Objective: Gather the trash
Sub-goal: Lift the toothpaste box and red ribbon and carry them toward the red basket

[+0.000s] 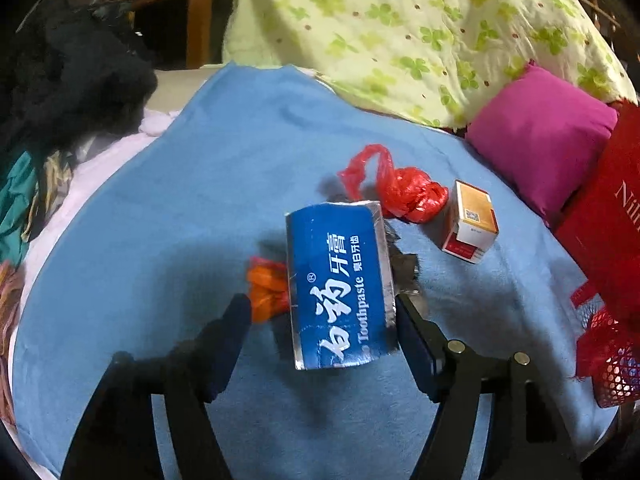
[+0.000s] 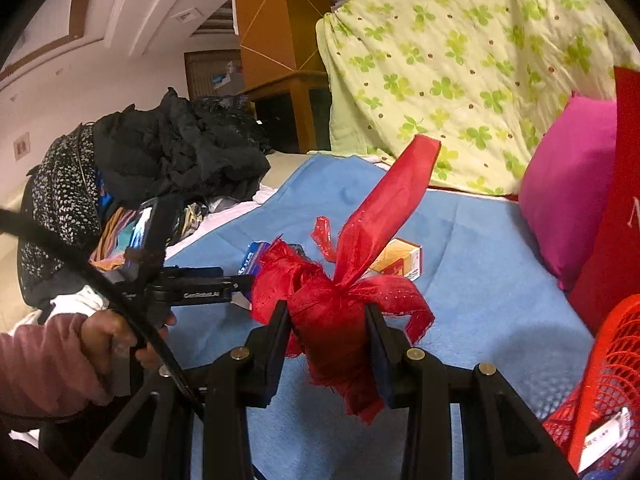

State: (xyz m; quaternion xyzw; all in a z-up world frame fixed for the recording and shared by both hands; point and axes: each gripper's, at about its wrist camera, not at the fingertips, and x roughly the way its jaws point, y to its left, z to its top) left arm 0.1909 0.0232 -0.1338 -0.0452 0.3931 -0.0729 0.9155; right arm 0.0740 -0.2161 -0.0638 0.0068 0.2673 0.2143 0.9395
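Note:
A blue toothpaste box (image 1: 340,280) lies on the blue blanket (image 1: 200,200) between the fingers of my left gripper (image 1: 320,320). The gripper is open: its right finger sits at the box's edge and its left finger stands apart beside an orange scrap (image 1: 268,288). Beyond the box lie a crumpled red plastic bag (image 1: 404,192) and a small orange-and-white carton (image 1: 472,224). My right gripper (image 2: 328,320) is shut on a frayed red ribbon bundle (image 2: 332,312) and holds it above the blanket, with one tail sticking up.
A red mesh basket (image 2: 608,380) stands at the right edge beside a red paper bag (image 1: 608,216). A pink pillow (image 1: 544,136) and a green clover quilt (image 1: 400,32) lie behind. Dark clothes (image 1: 72,76) are piled at the left. A hand (image 2: 116,336) holds the left gripper.

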